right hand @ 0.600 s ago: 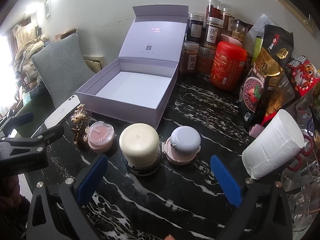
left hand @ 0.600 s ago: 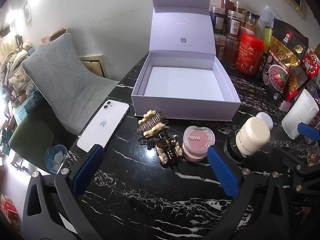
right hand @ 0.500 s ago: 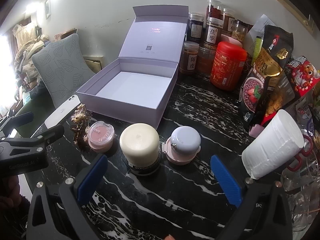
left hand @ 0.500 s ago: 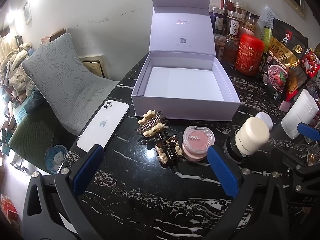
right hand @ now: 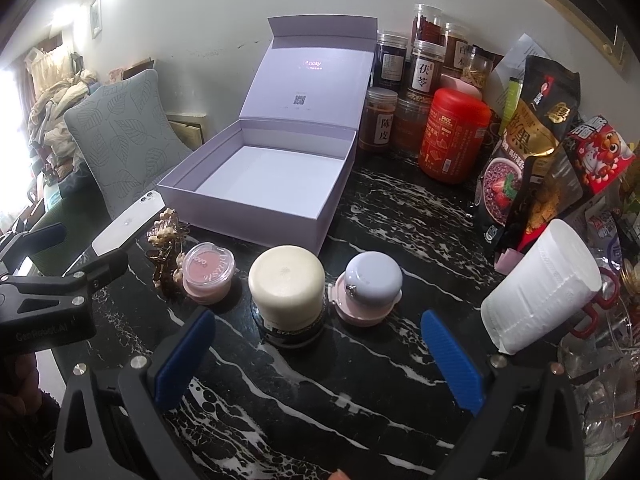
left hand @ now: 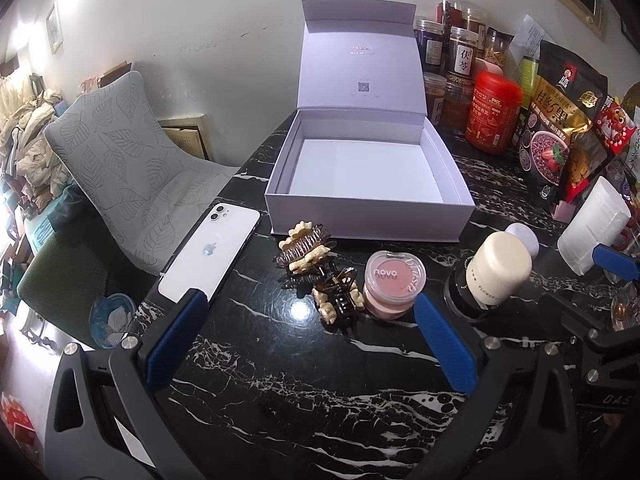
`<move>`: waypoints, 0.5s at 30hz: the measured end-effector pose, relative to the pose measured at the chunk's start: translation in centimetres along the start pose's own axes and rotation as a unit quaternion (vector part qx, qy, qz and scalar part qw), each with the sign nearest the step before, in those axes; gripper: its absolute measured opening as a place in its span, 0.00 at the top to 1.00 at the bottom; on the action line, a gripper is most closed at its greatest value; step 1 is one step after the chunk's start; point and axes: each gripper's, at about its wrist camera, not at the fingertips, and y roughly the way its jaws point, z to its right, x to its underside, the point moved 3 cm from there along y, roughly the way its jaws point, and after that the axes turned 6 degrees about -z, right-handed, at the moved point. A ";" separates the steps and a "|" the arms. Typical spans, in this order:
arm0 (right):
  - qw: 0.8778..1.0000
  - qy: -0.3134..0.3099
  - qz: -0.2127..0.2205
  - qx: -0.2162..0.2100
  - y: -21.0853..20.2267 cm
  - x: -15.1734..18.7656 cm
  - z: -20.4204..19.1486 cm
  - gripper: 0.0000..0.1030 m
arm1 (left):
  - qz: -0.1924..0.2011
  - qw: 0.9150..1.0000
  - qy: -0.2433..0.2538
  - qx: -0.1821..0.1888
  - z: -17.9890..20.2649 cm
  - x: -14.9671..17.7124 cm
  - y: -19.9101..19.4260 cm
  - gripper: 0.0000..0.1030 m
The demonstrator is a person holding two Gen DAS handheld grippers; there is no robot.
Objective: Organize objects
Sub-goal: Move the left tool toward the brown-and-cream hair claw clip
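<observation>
An open lilac box (left hand: 368, 216) (right hand: 256, 216) stands empty at the back of the black marble table, lid upright. In front of it lie a white phone (left hand: 210, 252) (right hand: 128, 220), two brown hair claws (left hand: 306, 246) (left hand: 338, 294), a pink blush pot (left hand: 394, 284) (right hand: 208, 274), a cream-capped jar (left hand: 498, 270) (right hand: 286, 284) and a small lilac-lidded pot (right hand: 372, 282) (left hand: 522, 238). My left gripper (left hand: 308, 340) hangs open above bare table, short of the claws. My right gripper (right hand: 318, 354) is open too, just short of the cream-capped jar. Neither holds anything.
Spice jars (right hand: 424, 68), a red canister (left hand: 494, 112) (right hand: 454, 136) and snack bags (right hand: 532, 152) crowd the back right. A white paper roll (right hand: 540, 292) and glassware (right hand: 600, 368) sit at the right edge. A leaf-patterned cushion (left hand: 120, 160) lies beyond the table's left edge.
</observation>
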 end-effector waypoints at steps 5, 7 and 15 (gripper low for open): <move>1.000 0.002 0.004 0.003 -0.5 0.4 -0.3 0.00 | 0.001 1.000 0.003 0.005 -0.2 0.4 -0.4 0.00; 1.000 0.002 0.006 0.005 -0.7 0.4 -0.5 0.00 | 0.001 1.000 0.005 0.008 -0.2 0.6 -0.5 0.00; 1.000 0.016 0.009 -0.001 -0.9 1.5 -1.0 0.00 | 0.000 1.000 0.015 0.017 0.0 1.5 -0.7 0.00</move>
